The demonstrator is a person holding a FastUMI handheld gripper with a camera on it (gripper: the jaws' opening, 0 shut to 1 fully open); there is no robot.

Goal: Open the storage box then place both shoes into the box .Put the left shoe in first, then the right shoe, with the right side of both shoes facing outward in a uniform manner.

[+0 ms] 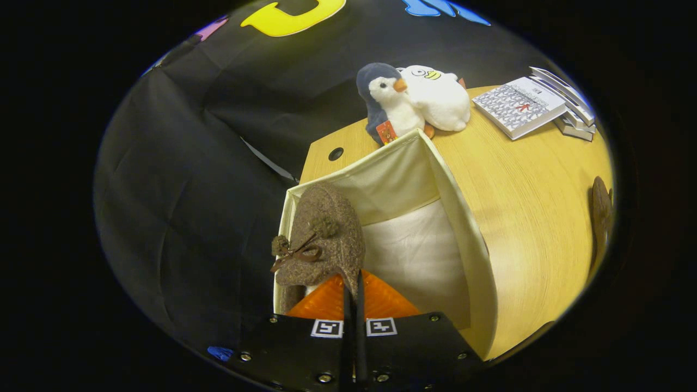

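1. The gripper [353,283] has its two fingers drawn almost together, pinching the rear rim of a brown felt shoe with a small bow and pompoms [321,239]; both fingers press on that thin edge.
2. The shoe hangs just ahead of the fingertips, over the left side of the open cream fabric storage box [463,228], close against the box's left wall. I cannot tell whether its sole already rests on the box floor.
3. Its long axis runs straight away from the gripper, in line with the fingers, heel at the fingertips and rounded toe pointing toward the box's far wall.
4. The box's pale lining is free to the right of the shoe, which looks like room for a second one.
5. A second brown shape, probably the other shoe [601,218], lies on the light wooden table [533,190], well apart to the right of the box.
6. Judgement: the first shoe is being set in; the coming move turns on lowering it along the left wall before letting go.
7. Beyond the box sit a grey-and-white plush penguin [384,100], a white plush toy [438,98] and stacked books [520,106].
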